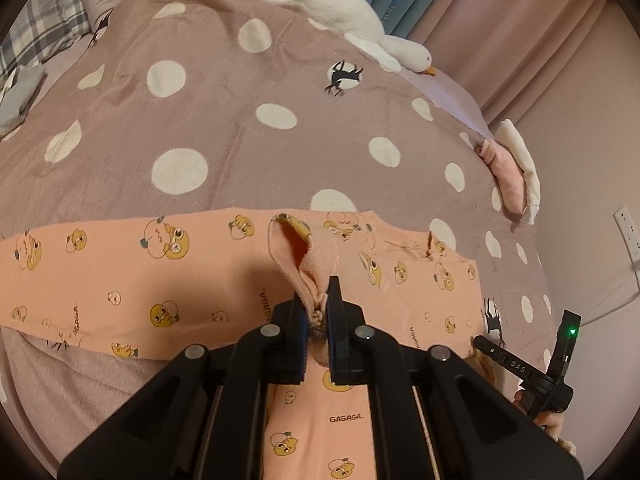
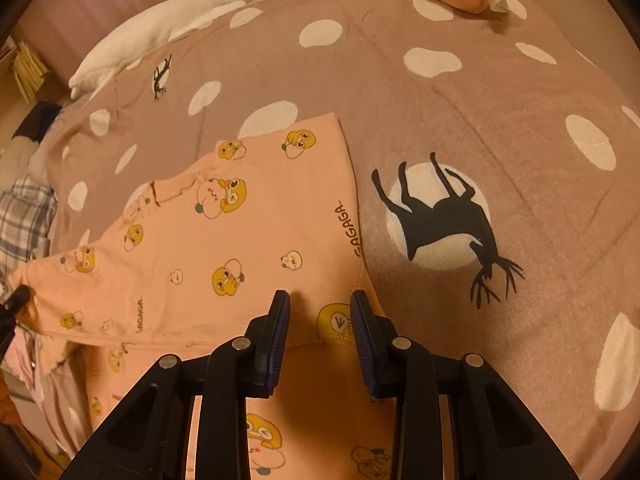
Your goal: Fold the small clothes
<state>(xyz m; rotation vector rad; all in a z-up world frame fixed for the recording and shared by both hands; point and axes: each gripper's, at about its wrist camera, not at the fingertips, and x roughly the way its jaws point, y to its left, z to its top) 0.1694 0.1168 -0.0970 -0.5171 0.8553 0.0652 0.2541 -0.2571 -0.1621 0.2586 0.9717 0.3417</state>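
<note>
Pinching pink garment (image 1: pixel 120 280) fold: left tongs (image 1: pixel 318 304); right tongs (image 2: pixel 320 304) apart above it.

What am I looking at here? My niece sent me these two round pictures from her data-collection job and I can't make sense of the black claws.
The black claws are hand-held two-finger grippers, one in each of a person's hands; no robot is involved. Each round picture comes from a fisheye camera mounted on a gripper, looking forward along its fingers.

In the left gripper's picture, the left gripper is shut on a bunched fold of the peach cartoon-print child's garment. In the other picture, the right gripper is open above the same garment.

The garment lies on a mauve bedspread with white dots. Also on the bed are a white plush goose and a small folded pink and white pile.
</note>
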